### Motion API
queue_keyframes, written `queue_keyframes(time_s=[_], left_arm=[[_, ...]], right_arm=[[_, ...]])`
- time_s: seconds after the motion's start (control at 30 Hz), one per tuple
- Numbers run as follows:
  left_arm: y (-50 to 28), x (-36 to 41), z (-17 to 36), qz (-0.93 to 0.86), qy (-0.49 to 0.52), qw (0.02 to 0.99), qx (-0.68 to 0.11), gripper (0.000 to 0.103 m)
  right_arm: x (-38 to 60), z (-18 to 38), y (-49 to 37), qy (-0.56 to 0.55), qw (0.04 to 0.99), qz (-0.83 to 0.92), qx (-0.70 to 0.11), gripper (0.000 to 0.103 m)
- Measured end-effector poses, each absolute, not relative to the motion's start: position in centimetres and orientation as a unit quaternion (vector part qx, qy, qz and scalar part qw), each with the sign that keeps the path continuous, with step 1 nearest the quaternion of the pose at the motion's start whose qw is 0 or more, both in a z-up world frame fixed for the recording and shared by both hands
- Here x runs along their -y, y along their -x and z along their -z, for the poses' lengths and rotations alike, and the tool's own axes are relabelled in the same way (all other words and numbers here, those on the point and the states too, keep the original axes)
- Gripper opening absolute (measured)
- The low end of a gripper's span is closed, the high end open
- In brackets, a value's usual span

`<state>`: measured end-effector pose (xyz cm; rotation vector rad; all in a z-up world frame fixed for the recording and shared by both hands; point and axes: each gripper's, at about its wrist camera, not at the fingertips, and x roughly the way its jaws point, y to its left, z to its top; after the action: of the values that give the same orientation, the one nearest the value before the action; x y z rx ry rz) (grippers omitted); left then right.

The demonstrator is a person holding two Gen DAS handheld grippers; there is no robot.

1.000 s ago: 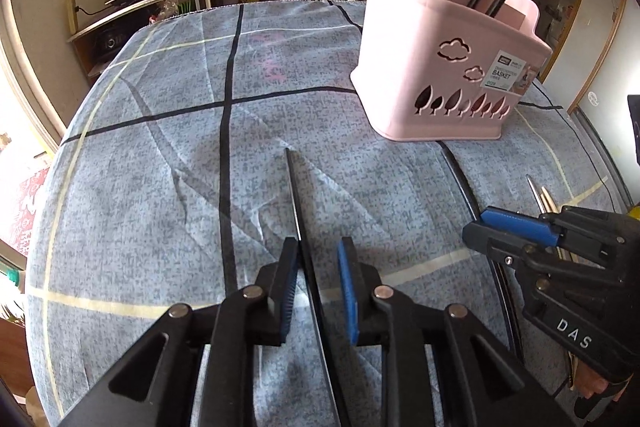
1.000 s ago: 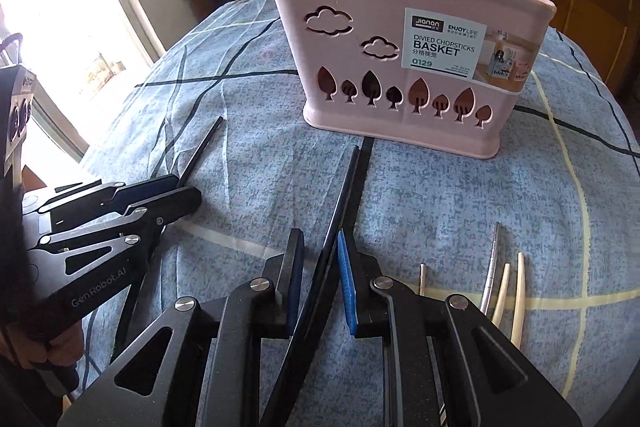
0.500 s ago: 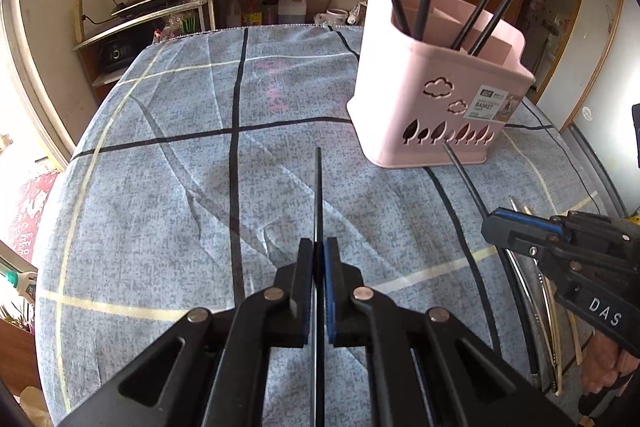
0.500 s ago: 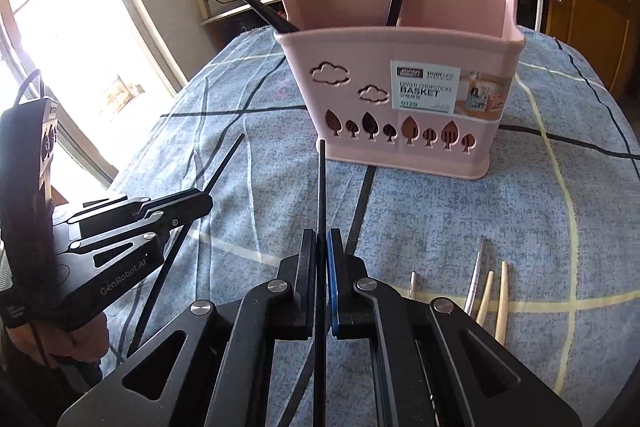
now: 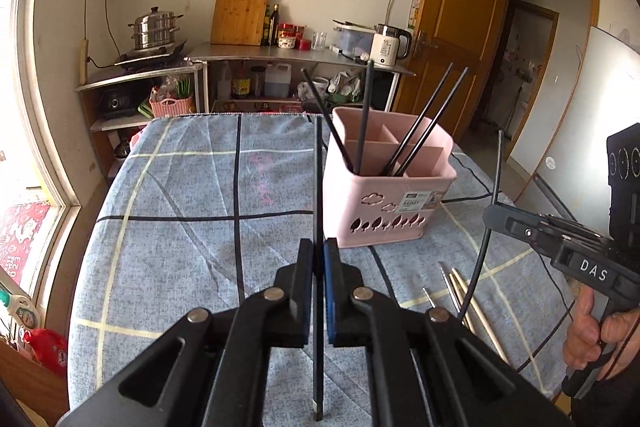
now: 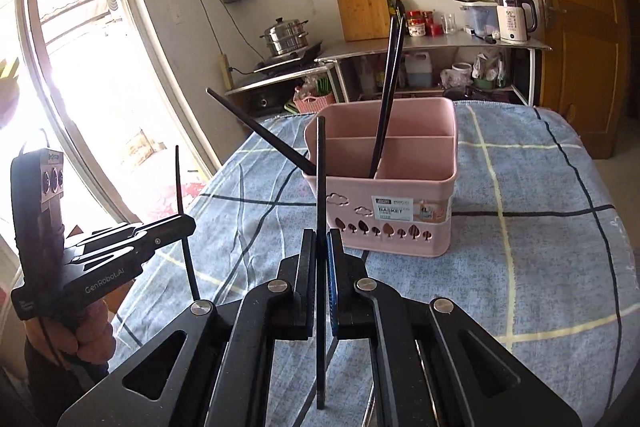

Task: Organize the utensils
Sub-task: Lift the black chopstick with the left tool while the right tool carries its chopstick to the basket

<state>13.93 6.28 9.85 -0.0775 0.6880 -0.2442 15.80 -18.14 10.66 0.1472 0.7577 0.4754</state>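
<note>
Left gripper [image 5: 319, 259] and right gripper [image 6: 319, 247] each pinch one black chopstick upright, pink basket [image 5: 384, 215] at one o'clock.

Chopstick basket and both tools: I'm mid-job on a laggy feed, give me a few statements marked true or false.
1. Each tool holds one black chopstick: the left tool and the right tool. True.
2. The pink chopstick basket is empty. False: several black chopsticks stand in it.
3. The basket lies tipped on its side. False: it stands upright on the blue checked tablecloth.
4. Loose light-coloured chopsticks lie on the cloth near the basket. True.
</note>
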Motion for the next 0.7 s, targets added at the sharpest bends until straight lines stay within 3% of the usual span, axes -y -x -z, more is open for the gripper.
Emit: queue_keyframes(time_s=[0.7], left_arm=[[-12.7,-5.6,-12.4,0.149,0.058,0.938,-0.309,0.005]], right_arm=[[19.8,-12.9,-14.3,-0.076,0.915,-0.23,-0.322,0.005]])
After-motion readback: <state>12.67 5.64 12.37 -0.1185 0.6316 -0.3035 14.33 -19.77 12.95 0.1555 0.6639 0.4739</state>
